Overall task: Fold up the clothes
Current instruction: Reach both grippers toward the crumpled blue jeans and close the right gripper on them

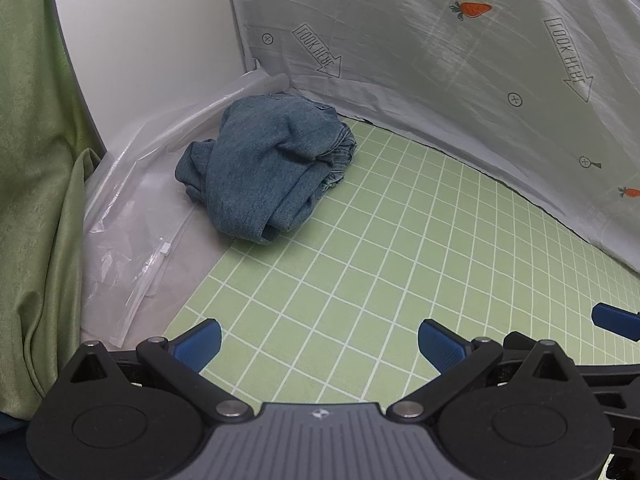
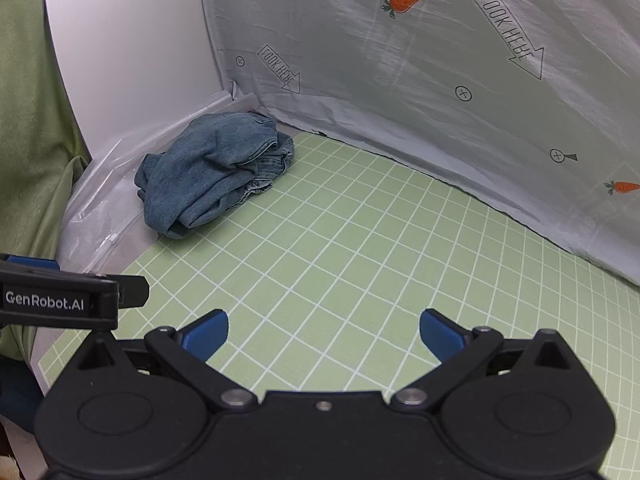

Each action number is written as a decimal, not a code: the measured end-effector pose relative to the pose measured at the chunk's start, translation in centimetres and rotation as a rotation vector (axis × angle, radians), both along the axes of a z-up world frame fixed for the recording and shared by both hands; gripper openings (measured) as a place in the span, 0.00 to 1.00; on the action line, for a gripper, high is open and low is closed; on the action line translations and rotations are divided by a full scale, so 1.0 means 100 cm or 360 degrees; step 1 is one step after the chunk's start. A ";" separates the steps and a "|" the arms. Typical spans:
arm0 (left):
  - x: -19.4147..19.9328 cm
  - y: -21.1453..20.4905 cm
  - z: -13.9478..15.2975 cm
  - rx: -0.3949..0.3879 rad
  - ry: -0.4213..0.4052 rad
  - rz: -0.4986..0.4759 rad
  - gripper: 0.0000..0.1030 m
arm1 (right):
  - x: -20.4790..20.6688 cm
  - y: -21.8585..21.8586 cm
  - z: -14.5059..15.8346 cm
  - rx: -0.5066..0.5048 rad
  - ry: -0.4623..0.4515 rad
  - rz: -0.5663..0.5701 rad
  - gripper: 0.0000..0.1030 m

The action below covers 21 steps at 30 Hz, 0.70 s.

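Note:
A crumpled blue denim garment (image 1: 266, 164) lies in a heap at the far left corner of the green grid mat (image 1: 380, 248); it also shows in the right wrist view (image 2: 212, 172). My left gripper (image 1: 320, 344) is open and empty, low over the near part of the mat, well short of the denim. My right gripper (image 2: 324, 336) is open and empty too, over the green grid mat (image 2: 360, 240) to the right of the left one. One blue fingertip (image 1: 616, 320) of the right gripper shows at the left wrist view's right edge.
A grey sheet (image 1: 440, 60) printed with carrots and arrows hangs along the back and right. A white wall panel (image 1: 152, 40) and crinkled clear plastic bags (image 1: 132, 248) border the left, with a green curtain (image 1: 36, 200) beyond. The left gripper's body (image 2: 60, 300) juts in at left.

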<state>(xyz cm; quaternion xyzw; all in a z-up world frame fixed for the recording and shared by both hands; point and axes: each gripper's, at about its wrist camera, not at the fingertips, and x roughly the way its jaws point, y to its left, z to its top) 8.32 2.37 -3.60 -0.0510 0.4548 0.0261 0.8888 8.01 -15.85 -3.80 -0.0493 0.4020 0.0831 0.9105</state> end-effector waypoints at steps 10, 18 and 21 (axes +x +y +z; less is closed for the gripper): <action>0.107 0.061 -0.042 0.0060 0.0165 0.0232 1.00 | 0.115 0.023 -0.030 -0.0015 0.0056 -0.0073 1.00; 0.187 0.113 -0.085 0.0151 0.0283 0.0404 0.99 | 0.203 0.070 -0.080 -0.0004 0.0157 -0.0094 0.94; 0.201 0.125 -0.096 0.0118 0.0292 0.0416 0.99 | 0.225 0.081 -0.096 0.0082 0.0226 -0.0108 0.92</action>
